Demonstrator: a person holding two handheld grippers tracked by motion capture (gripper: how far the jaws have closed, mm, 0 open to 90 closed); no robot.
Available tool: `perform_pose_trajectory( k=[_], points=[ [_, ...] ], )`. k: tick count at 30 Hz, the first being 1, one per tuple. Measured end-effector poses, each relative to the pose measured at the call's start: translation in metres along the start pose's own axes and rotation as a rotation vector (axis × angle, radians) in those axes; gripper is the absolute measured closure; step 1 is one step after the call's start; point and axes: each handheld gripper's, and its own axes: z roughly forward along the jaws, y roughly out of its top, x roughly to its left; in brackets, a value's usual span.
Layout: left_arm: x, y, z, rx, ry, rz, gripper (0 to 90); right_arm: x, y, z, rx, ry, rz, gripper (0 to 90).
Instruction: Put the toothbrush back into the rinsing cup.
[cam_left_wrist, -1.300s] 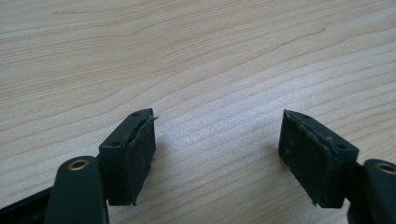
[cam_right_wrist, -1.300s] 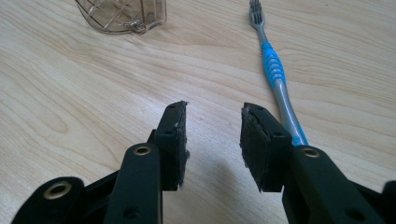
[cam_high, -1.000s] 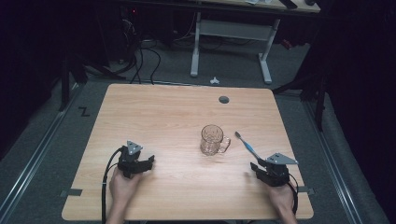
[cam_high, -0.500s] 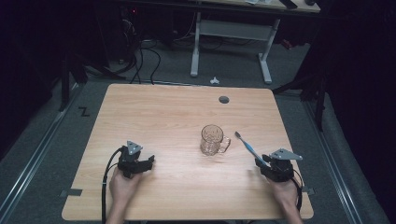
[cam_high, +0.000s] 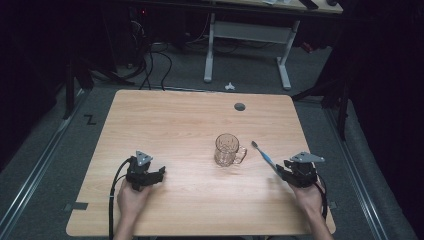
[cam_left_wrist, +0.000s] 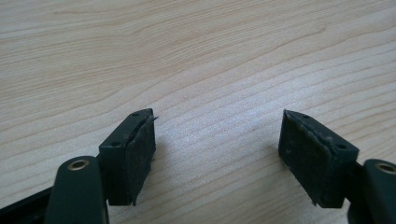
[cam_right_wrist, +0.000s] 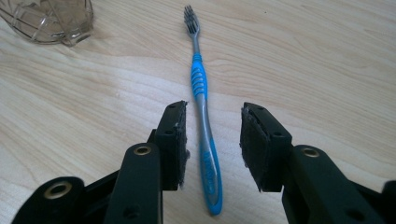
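A pale wood table (cam_high: 190, 125) with a fine grain stands on grey carpet in a dim room; a round grommet hole (cam_high: 240, 106) sits near its far edge, and a short strip of tape (cam_high: 76, 206) marks its near left corner. Beyond it are the white legs of a second desk (cam_high: 210, 50), a tangle of black cables (cam_high: 150, 62) on the floor, a small white scrap (cam_high: 229, 86) just past the table edge and a black zigzag mark (cam_high: 90, 119) on the carpet to the left. The one container is a clear glass mug (cam_high: 227, 149), upright right of centre with its handle towards the right; it looks empty. Just right of it a blue and grey toothbrush (cam_right_wrist: 201, 88) lies flat on the wood, bristles at the far end, near the mug but not touching. The right gripper (cam_right_wrist: 212, 144) is low over the handle end, its jaws spread to either side of the handle, pads clear of it. The left gripper (cam_left_wrist: 217, 154) rests at the near left of the table, jaws spread wide over bare wood.
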Motion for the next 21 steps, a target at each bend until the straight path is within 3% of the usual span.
perform_pose_trajectory(
  k=[11,21],
  points=[
    [0.0,0.0,0.0,0.0,0.0,0.0,27.8,-0.009,0.017,0.004,0.06,0.007,-0.002,62.4],
    [0.0,0.0,0.0,0.0,0.0,0.0,27.8,-0.009,0.034,0.012,0.098,0.013,-0.039,62.4]
  ],
)
